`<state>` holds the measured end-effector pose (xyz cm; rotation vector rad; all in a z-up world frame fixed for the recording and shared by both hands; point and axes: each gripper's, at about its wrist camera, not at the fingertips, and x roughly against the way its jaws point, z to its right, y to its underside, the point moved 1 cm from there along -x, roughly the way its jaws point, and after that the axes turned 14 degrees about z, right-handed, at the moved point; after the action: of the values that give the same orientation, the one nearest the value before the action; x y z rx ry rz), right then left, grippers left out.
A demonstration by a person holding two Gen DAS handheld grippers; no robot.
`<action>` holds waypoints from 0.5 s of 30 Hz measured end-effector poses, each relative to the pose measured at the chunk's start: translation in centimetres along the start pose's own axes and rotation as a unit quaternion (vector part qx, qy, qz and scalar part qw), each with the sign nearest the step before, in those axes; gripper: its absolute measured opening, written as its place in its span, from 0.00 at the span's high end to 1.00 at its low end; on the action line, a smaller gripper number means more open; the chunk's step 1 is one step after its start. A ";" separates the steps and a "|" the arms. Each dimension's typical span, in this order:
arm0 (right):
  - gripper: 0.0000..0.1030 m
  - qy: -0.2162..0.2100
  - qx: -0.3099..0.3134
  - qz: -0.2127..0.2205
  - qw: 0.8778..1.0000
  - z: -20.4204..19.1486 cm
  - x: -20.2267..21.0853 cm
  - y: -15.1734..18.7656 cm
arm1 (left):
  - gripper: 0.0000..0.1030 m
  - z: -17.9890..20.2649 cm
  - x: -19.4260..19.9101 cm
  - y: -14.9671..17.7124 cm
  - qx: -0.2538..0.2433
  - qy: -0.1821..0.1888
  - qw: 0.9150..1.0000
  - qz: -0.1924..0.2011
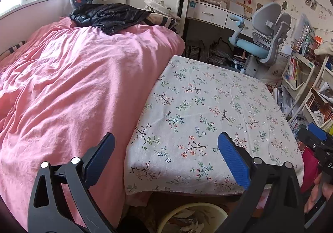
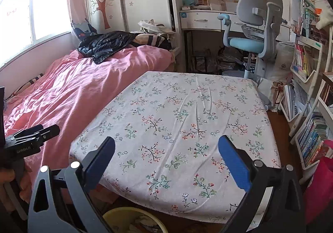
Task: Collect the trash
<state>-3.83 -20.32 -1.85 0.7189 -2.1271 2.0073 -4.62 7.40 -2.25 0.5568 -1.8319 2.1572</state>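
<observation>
While the yellow bin (image 1: 192,219) of crumpled paper sits on the floor below the near edge of the floral-cloth worktop (image 1: 208,108), we hold both tools above it, tipped downward over a cloth that shows no litter. Left to right: the pink bed (image 1: 62,87); our left gripper (image 1: 166,160), fingers spread wide and empty, with the bin directly beneath; then our right gripper (image 2: 166,160), equally wide and empty, the bin low and to its left. We judge the left nearer.
</observation>
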 end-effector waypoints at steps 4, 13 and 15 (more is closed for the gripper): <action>0.07 0.005 0.000 -0.003 1.000 0.2 -0.1 0.0 | 0.07 0.0 -0.1 0.0 -0.002 -0.001 1.000 -0.001; 0.07 0.006 0.009 -0.008 1.000 -0.2 -0.4 0.1 | 0.07 0.4 -0.1 -0.2 -0.013 -0.004 1.000 0.007; 0.07 0.006 0.011 -0.009 1.000 -0.2 -0.4 0.2 | 0.07 0.5 0.0 -0.1 -0.015 -0.006 1.000 0.008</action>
<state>-3.58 -20.05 -2.17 0.7259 -2.0882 2.0233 -4.51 6.97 -2.07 0.5500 -1.8787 2.1368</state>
